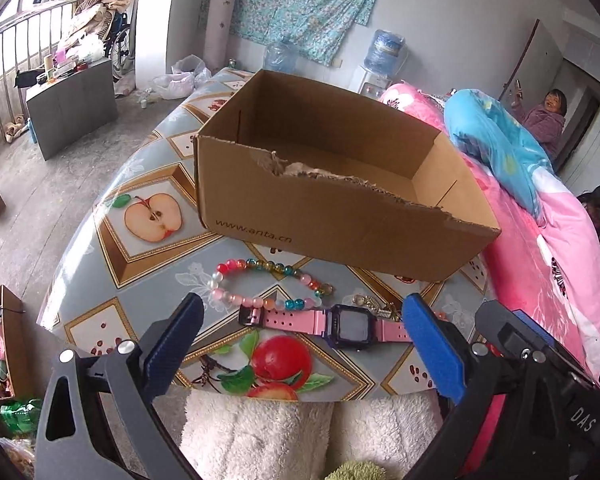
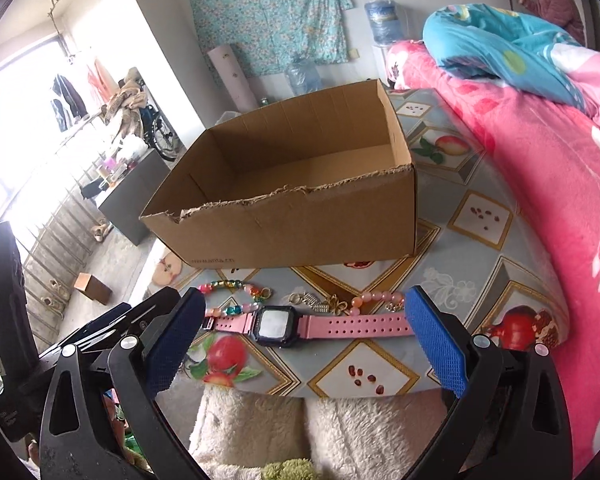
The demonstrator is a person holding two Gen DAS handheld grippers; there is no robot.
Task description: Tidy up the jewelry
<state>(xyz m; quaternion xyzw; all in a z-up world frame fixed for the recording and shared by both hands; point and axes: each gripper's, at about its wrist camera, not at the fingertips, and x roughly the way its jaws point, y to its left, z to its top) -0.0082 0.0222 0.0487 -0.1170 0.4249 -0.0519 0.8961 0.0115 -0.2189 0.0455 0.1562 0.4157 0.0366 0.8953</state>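
A pink-strapped digital watch (image 1: 340, 325) (image 2: 284, 325) lies flat on the fruit-patterned table cover, just beyond both grippers. Behind it lie a colourful bead bracelet (image 1: 260, 284) (image 2: 232, 298), a small gold trinket (image 1: 374, 306) (image 2: 320, 303) and a pink bead bracelet (image 2: 374, 300). An open, torn-edged cardboard box (image 1: 332, 204) (image 2: 296, 216) stands behind the jewelry, with nothing seen inside. My left gripper (image 1: 300, 340) is open, its blue pads (image 1: 172, 344) either side of the watch. My right gripper (image 2: 300, 340) is open too, with nothing held.
A pink quilt (image 2: 540, 168) and blue bedding (image 1: 496, 136) bound the right side. The table cover (image 1: 148, 288) drops off at the left edge to the floor. White fluffy fabric (image 2: 312, 424) lies at the near edge. A person (image 1: 548, 116) stands far back right.
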